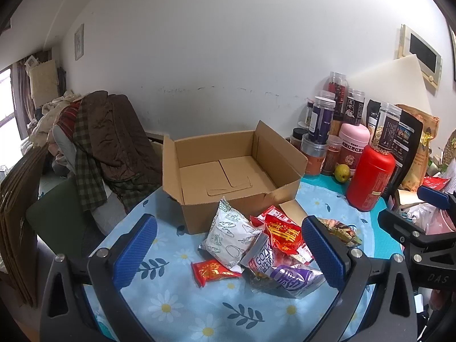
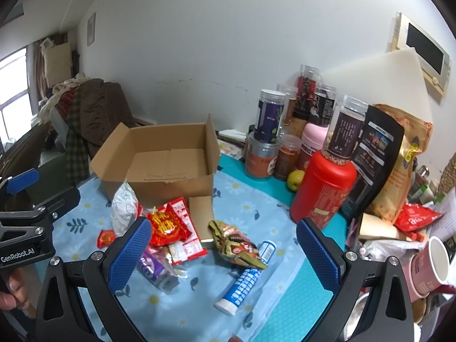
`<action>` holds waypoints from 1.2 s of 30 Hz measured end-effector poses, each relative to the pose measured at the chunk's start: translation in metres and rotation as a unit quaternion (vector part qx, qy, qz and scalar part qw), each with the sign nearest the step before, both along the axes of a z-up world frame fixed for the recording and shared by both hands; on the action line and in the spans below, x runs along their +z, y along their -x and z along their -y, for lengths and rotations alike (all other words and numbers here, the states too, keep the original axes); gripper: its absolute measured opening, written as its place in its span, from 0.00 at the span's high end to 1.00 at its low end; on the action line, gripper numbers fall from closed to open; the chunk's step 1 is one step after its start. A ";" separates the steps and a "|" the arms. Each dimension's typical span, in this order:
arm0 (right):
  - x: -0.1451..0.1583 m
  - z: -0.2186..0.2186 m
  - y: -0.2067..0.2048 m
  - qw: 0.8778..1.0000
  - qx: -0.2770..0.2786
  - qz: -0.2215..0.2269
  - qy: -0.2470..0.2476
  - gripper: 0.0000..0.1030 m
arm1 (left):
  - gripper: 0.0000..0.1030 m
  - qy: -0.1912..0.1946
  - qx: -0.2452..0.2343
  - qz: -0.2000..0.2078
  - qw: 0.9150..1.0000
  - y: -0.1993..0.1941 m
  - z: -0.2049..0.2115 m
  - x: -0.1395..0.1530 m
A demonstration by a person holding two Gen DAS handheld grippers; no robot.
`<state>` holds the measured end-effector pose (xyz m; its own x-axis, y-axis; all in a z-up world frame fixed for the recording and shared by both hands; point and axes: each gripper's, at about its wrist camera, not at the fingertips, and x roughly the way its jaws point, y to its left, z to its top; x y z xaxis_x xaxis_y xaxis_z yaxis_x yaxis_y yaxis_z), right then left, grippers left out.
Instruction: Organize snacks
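Note:
An open empty cardboard box stands on the floral tablecloth. In front of it lies a pile of snacks: a white bread packet, red packets, a small red packet, a purple packet, a brown-green packet and a blue-white tube. My left gripper is open above the pile, holding nothing. My right gripper is open above the brown-green packet and tube, holding nothing.
Jars, a red canister, a pink tub, bags and a green fruit crowd the right side. A pink cup lies at far right. A chair piled with clothes stands left of the table.

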<state>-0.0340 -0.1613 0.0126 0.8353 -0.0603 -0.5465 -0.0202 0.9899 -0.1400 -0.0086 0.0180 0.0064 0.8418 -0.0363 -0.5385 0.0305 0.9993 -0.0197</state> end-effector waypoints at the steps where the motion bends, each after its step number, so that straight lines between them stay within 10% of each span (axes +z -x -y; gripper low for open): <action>1: 0.000 0.000 0.000 1.000 0.000 0.000 0.000 0.00 | 0.00 0.001 0.001 -0.001 1.000 0.000 0.000 0.000; 36: -0.007 -0.003 0.003 1.000 -0.002 0.008 0.004 0.00 | 0.00 -0.003 -0.015 -0.018 1.000 -0.003 0.000 -0.012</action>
